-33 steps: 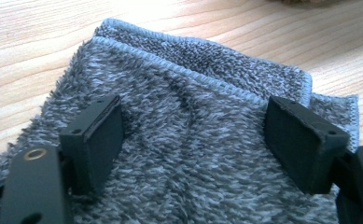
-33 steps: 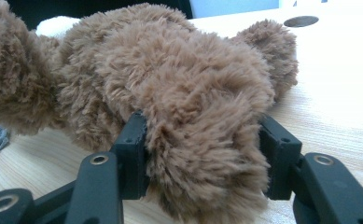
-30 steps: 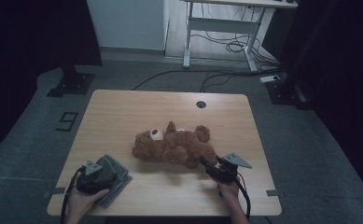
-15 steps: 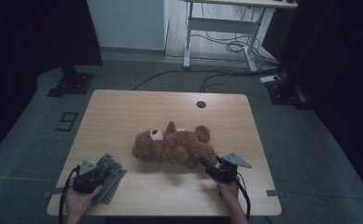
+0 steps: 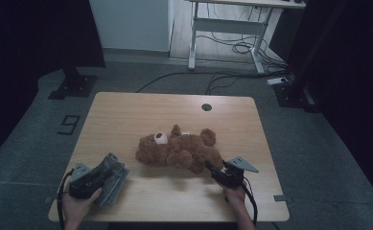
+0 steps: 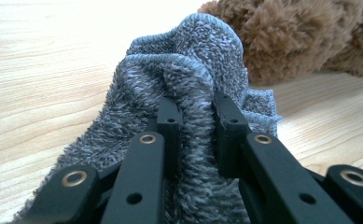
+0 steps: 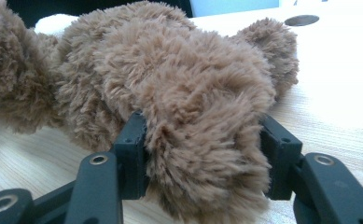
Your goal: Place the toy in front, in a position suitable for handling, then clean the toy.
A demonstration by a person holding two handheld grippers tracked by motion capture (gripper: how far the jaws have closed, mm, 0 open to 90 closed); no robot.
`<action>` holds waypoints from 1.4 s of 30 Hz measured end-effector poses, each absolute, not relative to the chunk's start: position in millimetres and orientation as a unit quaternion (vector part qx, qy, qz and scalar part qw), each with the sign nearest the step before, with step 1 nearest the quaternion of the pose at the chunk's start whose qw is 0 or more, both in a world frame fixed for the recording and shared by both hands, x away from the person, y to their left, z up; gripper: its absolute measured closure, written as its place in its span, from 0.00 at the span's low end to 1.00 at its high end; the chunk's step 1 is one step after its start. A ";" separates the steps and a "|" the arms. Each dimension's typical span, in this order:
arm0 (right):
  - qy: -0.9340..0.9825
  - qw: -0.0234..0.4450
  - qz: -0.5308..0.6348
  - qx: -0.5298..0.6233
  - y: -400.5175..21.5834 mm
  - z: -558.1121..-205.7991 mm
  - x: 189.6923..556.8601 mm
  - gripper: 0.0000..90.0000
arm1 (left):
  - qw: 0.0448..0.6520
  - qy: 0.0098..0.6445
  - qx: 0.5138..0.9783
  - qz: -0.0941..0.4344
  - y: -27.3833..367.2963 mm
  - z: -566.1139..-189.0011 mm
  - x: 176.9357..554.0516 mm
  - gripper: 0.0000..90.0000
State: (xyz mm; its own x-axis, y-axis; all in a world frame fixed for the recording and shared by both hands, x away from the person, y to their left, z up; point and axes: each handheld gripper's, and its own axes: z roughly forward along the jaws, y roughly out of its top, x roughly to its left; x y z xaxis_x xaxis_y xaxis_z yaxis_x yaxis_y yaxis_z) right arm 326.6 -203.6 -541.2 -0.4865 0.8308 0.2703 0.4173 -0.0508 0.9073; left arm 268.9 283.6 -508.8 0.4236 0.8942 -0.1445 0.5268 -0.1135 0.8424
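A brown teddy bear (image 5: pixel 179 151) lies on its back in the middle of the wooden table (image 5: pixel 141 115). My right gripper (image 5: pixel 212 168) is shut on one of its furry legs (image 7: pixel 202 140), with a jaw pressed into each side. At the front left lies a grey fluffy cloth (image 5: pixel 111 177). My left gripper (image 5: pixel 102 171) has just been closing and is now shut on a raised fold of that cloth (image 6: pixel 188 70), pinched between the two jaws (image 6: pixel 195 116). In the left gripper view the bear (image 6: pixel 300 37) lies just beyond the cloth.
A round cable hole (image 5: pixel 206 107) sits near the table's far edge. Behind the table stand a white desk frame (image 5: pixel 227 28), loose floor cables (image 5: pixel 232 48) and a black stand base (image 5: pixel 74 86). A "9" mark (image 5: pixel 69 124) is on the floor at left.
The left gripper's jaws closed on the grey cloth and rose a little, bunching the cloth into a fold. The right gripper and the bear stayed where they were.
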 end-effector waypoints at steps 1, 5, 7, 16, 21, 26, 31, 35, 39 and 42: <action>0.663 0.188 0.551 0.471 -203.6 -541.1 326.4 0.51 | 0.447 0.494 0.717 0.206 283.3 -507.5 268.7 0.84; 0.663 0.187 0.551 0.470 -203.8 -541.1 326.4 0.51 | 0.460 0.484 0.716 0.203 281.2 -500.2 267.0 0.84; 0.664 0.188 0.551 0.469 -203.8 -541.2 326.6 0.51 | 0.465 0.477 0.718 0.204 278.9 -495.6 266.7 0.84; 0.667 0.188 0.548 0.468 -204.6 -542.0 326.2 0.50 | 0.498 0.429 0.726 0.199 254.3 -469.4 269.2 0.84; 0.668 0.189 0.548 0.467 -204.1 -543.0 324.4 0.50 | 0.508 0.410 0.732 0.196 238.1 -461.8 273.9 0.84; 0.668 0.189 0.547 0.467 -203.8 -543.3 323.9 0.50 | 0.518 0.386 0.741 0.180 219.2 -455.8 280.8 0.84; 0.666 0.184 0.550 0.469 -204.3 -544.9 324.8 0.51 | 0.532 0.377 0.740 0.166 203.7 -447.6 291.5 0.84; 0.666 0.182 0.550 0.469 -204.4 -545.1 325.0 0.51 | 0.547 0.370 0.735 0.155 191.5 -444.2 300.4 0.84; 0.667 0.182 0.550 0.468 -204.4 -545.0 325.6 0.51 | 0.542 0.354 0.746 0.158 174.3 -439.2 309.7 0.84; 0.668 0.182 0.549 0.467 -204.6 -544.9 325.8 0.51 | 0.537 0.347 0.753 0.158 164.9 -437.1 313.6 0.84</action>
State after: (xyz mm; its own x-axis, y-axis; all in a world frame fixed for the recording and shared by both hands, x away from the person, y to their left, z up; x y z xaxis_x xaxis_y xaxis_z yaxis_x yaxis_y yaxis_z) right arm 325.8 -204.6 -544.9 -0.4965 0.8249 0.2702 0.4245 -0.0407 0.9045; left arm 313.6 164.9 -437.1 0.7097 0.6916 -0.1341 0.3521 -0.1833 0.9179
